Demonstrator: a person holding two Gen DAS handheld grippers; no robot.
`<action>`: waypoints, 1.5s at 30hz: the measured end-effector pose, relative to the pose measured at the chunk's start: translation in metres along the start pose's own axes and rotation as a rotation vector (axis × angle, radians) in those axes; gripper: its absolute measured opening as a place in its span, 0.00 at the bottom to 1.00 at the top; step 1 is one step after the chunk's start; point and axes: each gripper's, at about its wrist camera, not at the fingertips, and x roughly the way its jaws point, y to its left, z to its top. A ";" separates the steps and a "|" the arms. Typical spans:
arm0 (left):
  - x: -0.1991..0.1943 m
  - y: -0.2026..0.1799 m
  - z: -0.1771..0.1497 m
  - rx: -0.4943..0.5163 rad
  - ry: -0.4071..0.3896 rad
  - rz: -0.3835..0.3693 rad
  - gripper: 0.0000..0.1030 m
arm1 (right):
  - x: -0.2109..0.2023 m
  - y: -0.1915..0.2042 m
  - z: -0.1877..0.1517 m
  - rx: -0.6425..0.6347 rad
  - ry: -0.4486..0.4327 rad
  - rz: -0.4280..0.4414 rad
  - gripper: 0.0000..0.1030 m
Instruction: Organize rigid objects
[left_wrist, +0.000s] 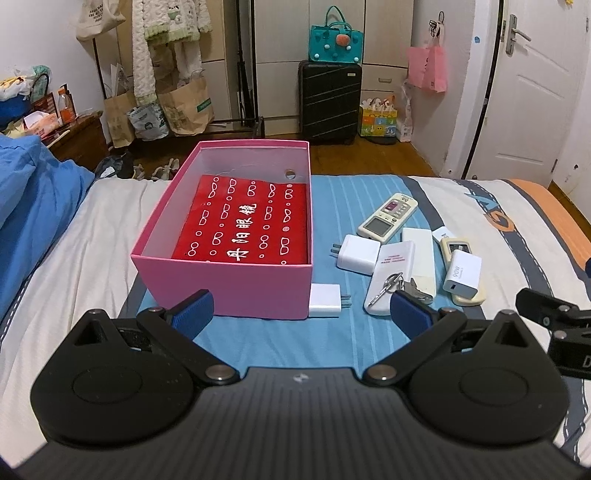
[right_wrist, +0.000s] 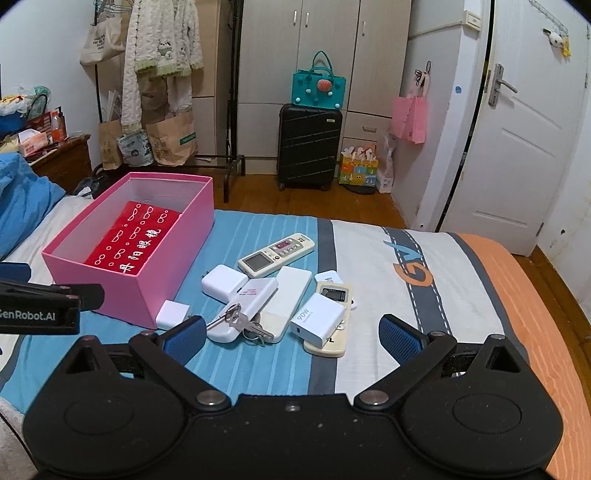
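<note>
Bedroom bedspread (right_wrist: 369, 369) is bearing light, stiff, slick-cased chargers, remotes and keys (right_wrist: 245, 325) beside the pink box (right_wrist: 147, 295); left gripper (left_wrist: 301, 314) and right gripper (right_wrist: 291, 334) are hovering wide and empty, best pinching the 90W charger (right_wrist: 316, 325) across flat sides.

Brightness: both views were evenly lit, a soft indoor light with a cool cast.
Source: no lamp showed; the light seemed to fall from overhead.
Shadows: faint and short, a thin one hugging the pink box (left_wrist: 236, 291) at 6 o'clock.
Glare: mild sheen on the white door (right_wrist: 517, 155) at 2 o'clock.
Distortion: strong fisheye bowing, door edges curved at 3 o'clock, corners vignetted black.
Focus: the bed (right_wrist: 424, 266) was sharp; the far wardrobe (right_wrist: 325, 44) slightly soft.
</note>
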 end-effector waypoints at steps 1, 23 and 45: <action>0.000 0.000 0.000 0.000 0.000 0.001 1.00 | 0.000 0.000 0.000 0.001 0.000 0.001 0.98; 0.001 0.005 -0.002 -0.001 0.014 0.011 1.00 | 0.002 0.003 -0.001 -0.009 0.029 0.040 0.98; 0.003 0.006 -0.005 0.002 0.027 0.019 1.00 | 0.006 0.002 -0.004 -0.005 0.055 0.046 0.98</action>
